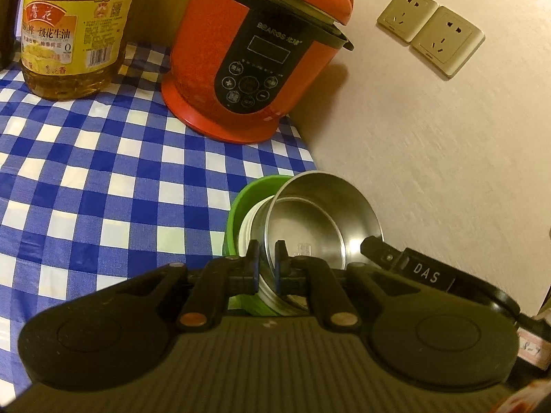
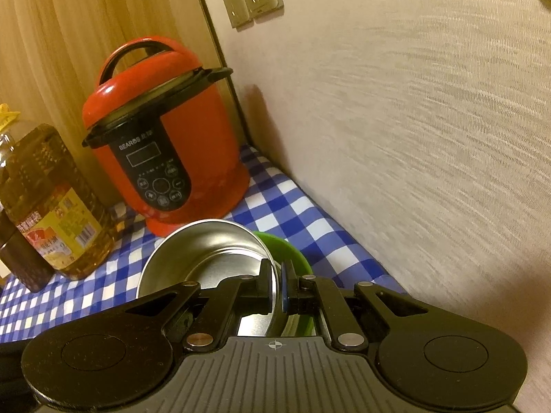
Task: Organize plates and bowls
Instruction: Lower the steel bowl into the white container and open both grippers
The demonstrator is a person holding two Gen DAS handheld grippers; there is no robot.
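A blue-checked bench (image 1: 103, 179) meets a pale textured wall (image 2: 430, 137). Two sockets (image 1: 430, 31) sit on that wall; a wood panel (image 2: 69, 34) stands beside it.

Each camera sat just behind its own claw and looked forward and down along the fingers, close over the desk. The left view faced the steel bowl (image 1: 320, 216) from its left, the right view from its right. Both shared the bowl, the red cooker (image 1: 255, 51) and the oil bottle (image 1: 74, 31).
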